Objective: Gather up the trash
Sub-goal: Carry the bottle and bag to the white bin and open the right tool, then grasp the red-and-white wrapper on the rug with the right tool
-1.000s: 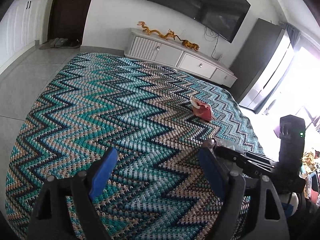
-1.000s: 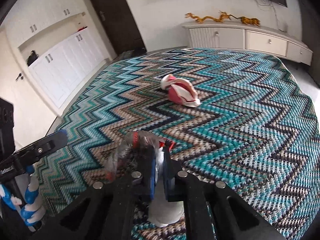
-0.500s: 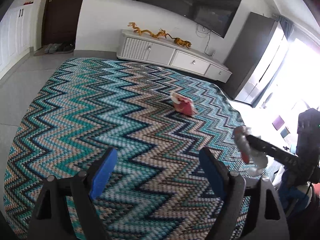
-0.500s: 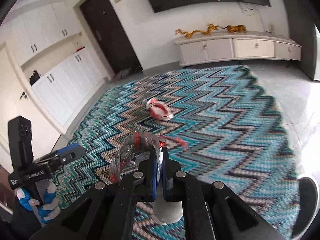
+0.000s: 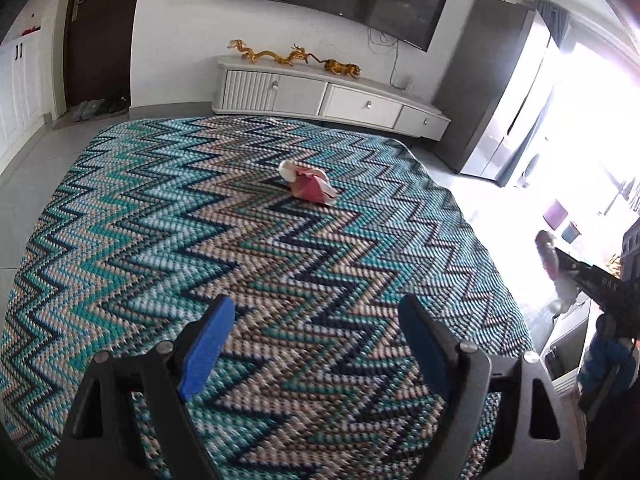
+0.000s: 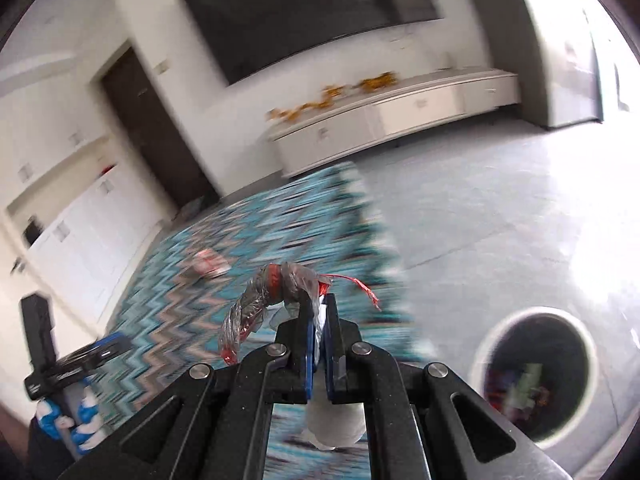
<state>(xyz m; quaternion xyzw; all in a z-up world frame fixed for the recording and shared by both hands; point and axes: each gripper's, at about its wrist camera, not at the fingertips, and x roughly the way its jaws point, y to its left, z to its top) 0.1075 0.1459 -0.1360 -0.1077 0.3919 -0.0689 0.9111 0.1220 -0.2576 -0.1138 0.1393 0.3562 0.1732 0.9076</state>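
My right gripper (image 6: 318, 308) is shut on a crumpled clear plastic wrapper (image 6: 260, 300) with red bits, held above the rug's edge. It also shows at the right of the left wrist view (image 5: 560, 264), wrapper (image 5: 549, 254) in its tips. A white round trash bin (image 6: 480, 360) with a dark inside stands on the floor to the lower right. A pink and white crumpled wrapper (image 5: 308, 185) lies mid-rug, blurred in the right wrist view (image 6: 208, 265). My left gripper (image 5: 312, 332) is open and empty above the near rug.
A teal zigzag rug (image 5: 200, 240) covers the floor. A white TV cabinet (image 5: 320, 96) with gold figures stands at the far wall under a TV. A dark door (image 5: 100, 32) is at the left, a grey cabinet (image 5: 492, 80) at the right. Pale tile floor (image 6: 500, 208) borders the rug.
My right gripper has swung right with the clear wrapper, off the rug's middle toward the tile floor; the bin has come into view. My left gripper has stayed open and turned slightly left.
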